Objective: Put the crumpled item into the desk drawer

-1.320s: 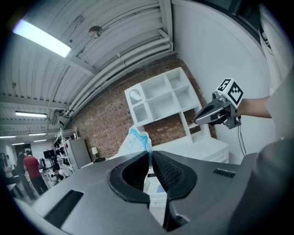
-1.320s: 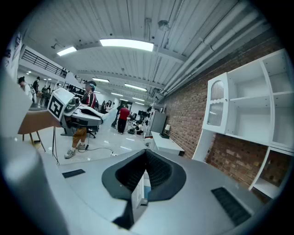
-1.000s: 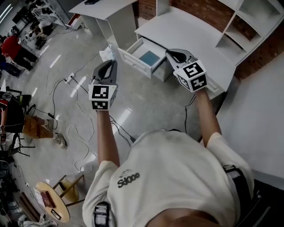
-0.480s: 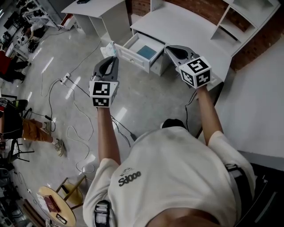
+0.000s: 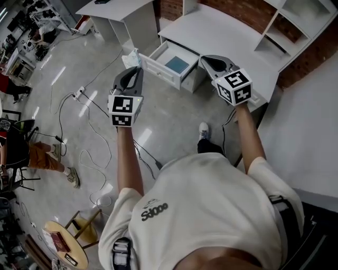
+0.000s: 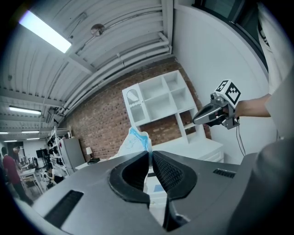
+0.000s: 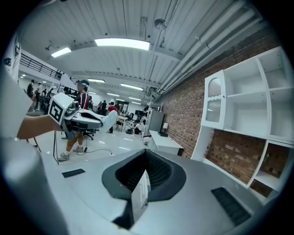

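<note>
Grey workshop floor (image 5: 174, 116) spreads below, crossed by loose cables (image 5: 92, 153) and a power strip (image 5: 79, 94); a white desk (image 5: 227, 34) stands against a brick wall (image 5: 317, 58), with a shelf unit (image 5: 296, 23) on its far end. Its drawer (image 5: 158, 67) is pulled out, with something flat and blue (image 5: 177, 65) inside, too small to identify.

The left gripper (image 6: 149, 153) has its jaws nearly closed, pinching the crumpled item (image 6: 134, 142); the item is white with blue marks and sticks up past the tips. In the head view it hangs over the floor just beside the left end of the drawer's front panel, outside the drawer.

The right gripper (image 5: 203, 59) is over the desk edge just right of the drawer; its jaws are drawn together with nothing between them, and it covers the drawer's right corner.

A second desk (image 5: 119, 10) stands farther left; a round wooden table (image 5: 63, 245) and a chair (image 5: 84, 224) sit at lower left; a shoe (image 5: 204, 130) shows near the desk. The person's torso hides the floor beneath; people at the far left are too small to make out.
</note>
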`<state>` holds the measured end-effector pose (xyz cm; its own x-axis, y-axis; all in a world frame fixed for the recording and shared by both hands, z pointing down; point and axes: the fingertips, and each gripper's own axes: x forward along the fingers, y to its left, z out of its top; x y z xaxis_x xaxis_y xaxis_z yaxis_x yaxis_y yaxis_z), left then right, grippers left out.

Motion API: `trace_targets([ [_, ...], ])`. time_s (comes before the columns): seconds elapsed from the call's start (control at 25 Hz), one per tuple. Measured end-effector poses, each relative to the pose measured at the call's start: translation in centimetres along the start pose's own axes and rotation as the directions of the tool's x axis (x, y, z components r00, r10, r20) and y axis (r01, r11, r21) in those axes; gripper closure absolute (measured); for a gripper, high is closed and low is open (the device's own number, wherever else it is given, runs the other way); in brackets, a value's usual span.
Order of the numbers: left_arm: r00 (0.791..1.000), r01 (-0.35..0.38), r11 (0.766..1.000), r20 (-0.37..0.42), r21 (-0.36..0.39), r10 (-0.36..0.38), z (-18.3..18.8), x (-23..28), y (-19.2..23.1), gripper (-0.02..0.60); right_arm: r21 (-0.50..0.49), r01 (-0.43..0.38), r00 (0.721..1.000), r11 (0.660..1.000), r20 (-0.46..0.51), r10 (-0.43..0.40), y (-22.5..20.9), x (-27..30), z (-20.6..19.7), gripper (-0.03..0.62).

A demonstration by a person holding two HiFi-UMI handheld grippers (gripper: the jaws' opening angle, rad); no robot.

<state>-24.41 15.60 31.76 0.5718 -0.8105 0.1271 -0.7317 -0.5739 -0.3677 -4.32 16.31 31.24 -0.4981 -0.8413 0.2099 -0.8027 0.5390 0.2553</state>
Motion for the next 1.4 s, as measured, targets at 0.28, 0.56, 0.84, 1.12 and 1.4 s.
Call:
trace_targets([
  [0.28, 0.998, -0.031, 0.999, -0.057, -0.007, 0.031, -1.2, 6.7, 0.7, 0.540, 0.014, -0.040, 0.999, 0.999, 0.011, 0.040, -5.8, 4.6, -2.6, 0.589],
  [0.56, 0.992, -0.086, 0.995, -0.092, -0.044, 0.082, 0.0, 15.6, 2.0, 0.540, 0.026, -0.113, 0.993, 0.993, 0.033, 0.112, -14.6, 9.9, -3.8, 0.589],
  [0.84, 0.983, -0.137, 0.989, -0.132, -0.060, 0.128, 1.0, 23.6, 3.3, 0.540, 0.024, -0.192, 0.981, 0.981, 0.042, 0.191, -21.7, 14.5, -4.6, 0.589],
  [1.12, 0.972, -0.155, 0.985, -0.188, -0.070, 0.139, 1.0, 29.9, 3.4, 0.540, 0.039, -0.259, 0.965, 0.965, 0.042, 0.257, -27.0, 18.3, -6.0, 0.589],
  [1.4, 0.964, -0.180, 0.980, -0.212, -0.081, 0.160, 0.6, 34.3, 4.0, 0.540, 0.012, -0.329, 0.944, 0.944, 0.043, 0.328, -29.2, 21.5, -6.7, 0.589],
])
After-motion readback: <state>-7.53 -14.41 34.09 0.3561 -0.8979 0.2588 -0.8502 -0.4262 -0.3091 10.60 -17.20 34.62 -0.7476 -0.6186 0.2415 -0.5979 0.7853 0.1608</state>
